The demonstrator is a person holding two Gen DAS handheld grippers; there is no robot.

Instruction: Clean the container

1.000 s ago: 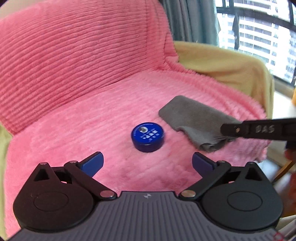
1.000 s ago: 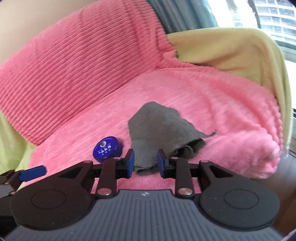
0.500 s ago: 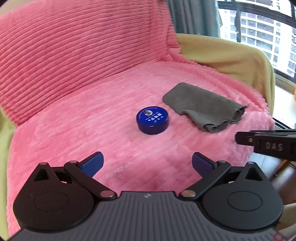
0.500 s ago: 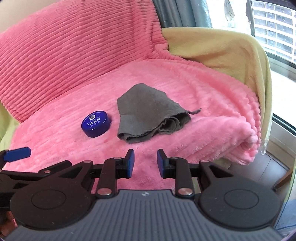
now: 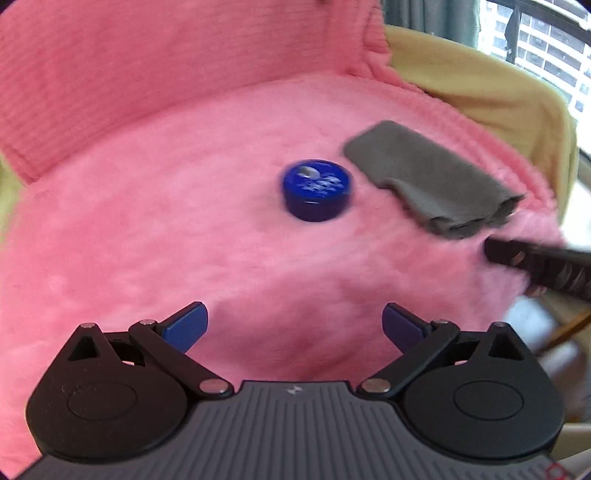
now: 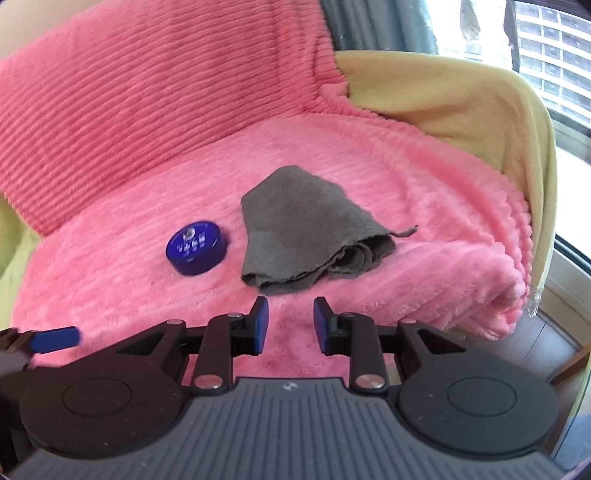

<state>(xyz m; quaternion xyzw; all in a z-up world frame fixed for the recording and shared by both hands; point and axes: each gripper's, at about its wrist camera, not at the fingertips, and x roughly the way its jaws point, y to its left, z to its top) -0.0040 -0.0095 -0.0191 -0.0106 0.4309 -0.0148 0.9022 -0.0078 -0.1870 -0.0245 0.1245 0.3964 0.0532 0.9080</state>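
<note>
A: What is nearest in the left wrist view?

B: At the bottom of the frame is the left gripper (image 5: 294, 326), its two blue-tipped black fingers spread wide, holding nothing. Between and beyond them there is only the fluffy pink ribbed blanket (image 5: 155, 236) that covers the seat.

A: And the right one?

B: In the right wrist view the right gripper (image 6: 290, 325) is at the lower centre. Its blue pads stand apart with a narrow gap, and nothing is between them, so it is released too. In the left view its black body enters from the right edge, blurred.

A: Where is the container?

B: The small round dark blue tin with white print on its lid (image 6: 196, 248) lies flat on the blanket, left of centre in the right view. In the left view it (image 5: 316, 195) is above the centre, a little blurred. No gripper touches it.

A: What is next to it?

B: Just to the right of it, the folded grey cloth (image 6: 310, 230) lies on the blanket, near but apart from the tin. Its folded edge faces the right gripper.

A: And farther?

B: The pale yellow cover of the chair (image 6: 461, 107) is at the upper right, then the grey curtain (image 6: 369, 26) and the bright window (image 6: 546, 55) at the top right.
</note>
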